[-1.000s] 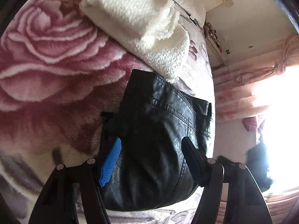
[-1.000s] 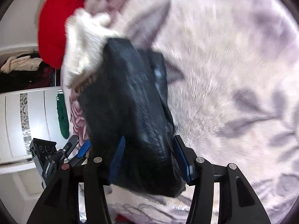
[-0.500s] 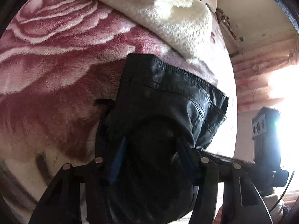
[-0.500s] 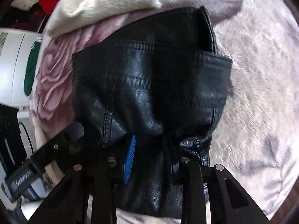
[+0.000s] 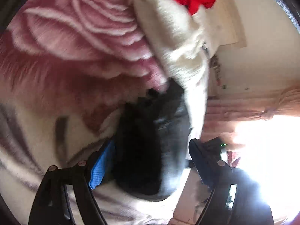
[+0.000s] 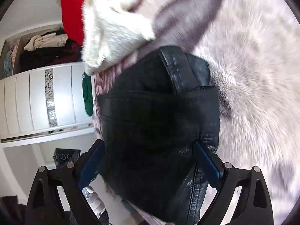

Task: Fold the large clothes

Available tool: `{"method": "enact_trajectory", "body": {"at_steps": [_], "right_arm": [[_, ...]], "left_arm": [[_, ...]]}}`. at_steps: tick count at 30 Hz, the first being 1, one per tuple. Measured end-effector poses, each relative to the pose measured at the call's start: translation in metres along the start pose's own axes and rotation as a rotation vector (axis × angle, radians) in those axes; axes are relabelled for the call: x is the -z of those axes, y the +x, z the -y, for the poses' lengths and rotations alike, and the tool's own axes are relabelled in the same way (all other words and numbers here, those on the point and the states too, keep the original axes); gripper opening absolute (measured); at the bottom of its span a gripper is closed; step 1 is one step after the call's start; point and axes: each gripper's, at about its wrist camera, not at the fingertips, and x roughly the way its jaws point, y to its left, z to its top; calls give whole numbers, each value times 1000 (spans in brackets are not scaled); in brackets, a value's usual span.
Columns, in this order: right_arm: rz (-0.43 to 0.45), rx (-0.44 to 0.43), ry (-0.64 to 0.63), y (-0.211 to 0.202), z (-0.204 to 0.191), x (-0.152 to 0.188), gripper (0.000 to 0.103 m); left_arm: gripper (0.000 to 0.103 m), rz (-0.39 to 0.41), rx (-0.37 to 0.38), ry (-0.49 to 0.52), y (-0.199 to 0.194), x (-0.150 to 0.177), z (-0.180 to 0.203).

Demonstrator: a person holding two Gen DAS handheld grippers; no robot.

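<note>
My right gripper [image 6: 150, 161] has just been opening; its jaws now stand wide apart w/ the folded black leather garment [image 6: 159, 116] bulging between them. The blue pads [image 6: 208, 161] sit right at the garment's sides, but whether they still press on it I can't tell. My left gripper [image 5: 148, 161] has also just been opening: jaws spread, blue pad [image 5: 101, 166] on one side, dark finger on the other, and the same black garment [image 5: 150, 146] lies between them w/o any clear squeeze; that view is blurred, so contact isn't certain. The garment is a compact dark bundle, stitched seams and a strap-like band across its top in the right view, resting on the plush blanket [image 5: 65, 60]. That blanket is pink-and-maroon w/ a big rose pattern under the left side and pale grey-lilac w/ leaf shapes [image 6: 253, 75] under the right. Just beyond the bundle, touching its far edge, lies a cream fuzzy knit [image 6: 114, 31], and past that a red garment [image 6: 73, 13]. Further out, right view: white wardrobe doors [image 6: 37, 99] w/ a patterned strip, an open shelf of heaped clothes [image 6: 43, 43] above them, something green [image 6: 87, 97] hanging at the bed's edge. Left view, far side: pale wall, pink tied curtain [image 5: 262, 106], bright window glare.
</note>
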Motion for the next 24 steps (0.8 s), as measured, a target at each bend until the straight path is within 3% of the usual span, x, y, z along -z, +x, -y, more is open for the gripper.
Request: {"method": "enact_trajectory", "body": {"at_steps": [4, 7, 10, 12, 14, 19, 20, 21, 24], "right_arm": [[111, -47, -44, -56, -9, 10, 97], [173, -49, -12, -77, 7, 18, 97], [23, -31, 38, -36, 37, 15, 98], [-38, -139, 53, -5, 47, 11, 98], [-56, -244, 54, 21, 47, 3, 103], [-60, -194, 22, 33, 26, -5, 103], [-37, -186, 24, 30, 25, -1, 100], [-4, -175, 43, 25, 25, 6, 87], [188, -179, 228, 6, 37, 41, 59]], "left_arm": [[80, -1, -49, 56, -1, 6, -2], [80, -1, -65, 80, 0, 10, -3], [80, -5, -48, 62, 2, 11, -5], [80, -3, -45, 66, 1, 15, -4], [80, 2, -53, 74, -5, 19, -5], [80, 8, -73, 59, -12, 27, -13], [80, 11, -78, 56, -14, 28, -15], [80, 14, -84, 56, -16, 29, -17], [80, 27, -96, 55, -25, 31, -21]]}}
